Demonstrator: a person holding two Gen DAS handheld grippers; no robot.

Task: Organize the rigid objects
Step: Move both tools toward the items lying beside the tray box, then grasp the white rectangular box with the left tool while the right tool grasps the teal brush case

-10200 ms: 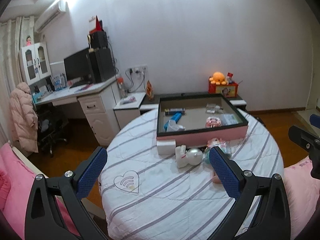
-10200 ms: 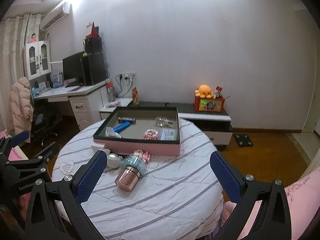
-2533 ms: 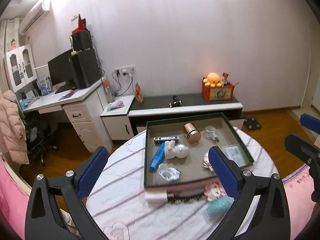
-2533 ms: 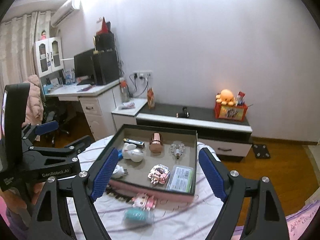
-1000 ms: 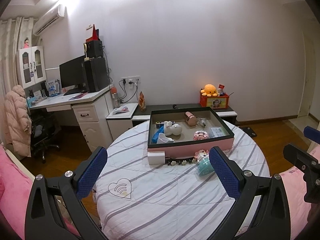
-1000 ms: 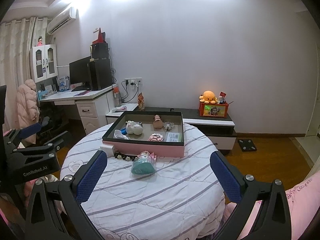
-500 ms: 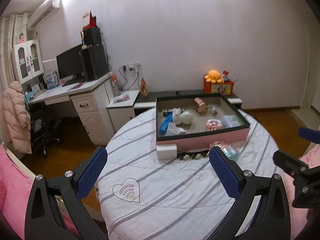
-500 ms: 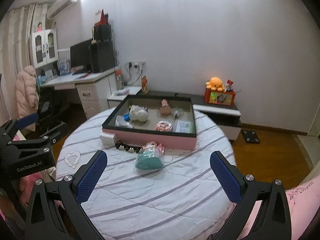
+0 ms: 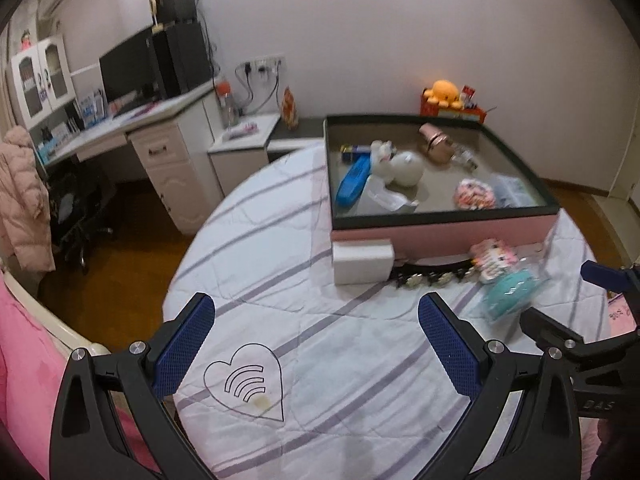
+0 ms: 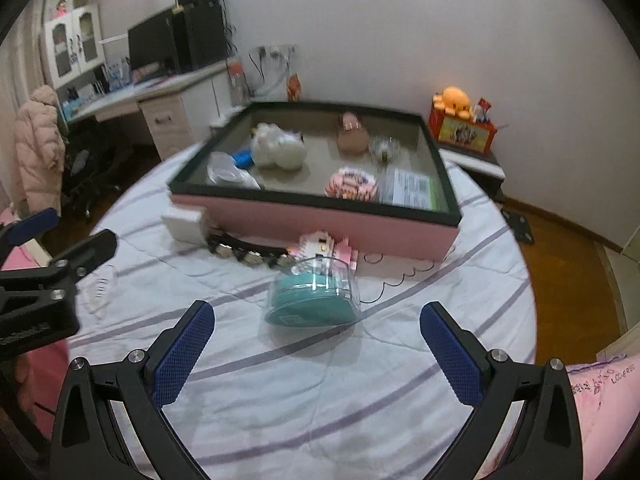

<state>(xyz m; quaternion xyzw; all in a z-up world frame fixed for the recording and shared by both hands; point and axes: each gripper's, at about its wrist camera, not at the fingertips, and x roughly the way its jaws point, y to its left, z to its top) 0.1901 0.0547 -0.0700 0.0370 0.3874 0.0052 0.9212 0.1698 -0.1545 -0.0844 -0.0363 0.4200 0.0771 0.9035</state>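
Both tools had dropped lower and closer to the round table point(image 10: 320, 400) than half a second earlier, the right gripper point(image 10: 316, 344) now lined up on the teal container point(image 10: 314, 300), its jaws spread wide and holding nothing; that looked like the approach to the next pick. The left gripper point(image 9: 316, 344) hung equally spread over bare cloth at the near left. Just beyond the teal container lay the pink block toy point(image 10: 322, 246), the studded black strap point(image 10: 246, 254) and the white box point(image 9: 362, 260), all 4 still outside, against the pink tray point(image 10: 320, 222). Farther in, the tray already held a white plush point(image 10: 278, 146), a blue item point(image 9: 352, 178), a rose-gold cup point(image 10: 352, 134), a clear piece, a pink-and-white round thing point(image 10: 351, 182) and a labelled packet point(image 10: 412, 188); more had been sorted than remained.
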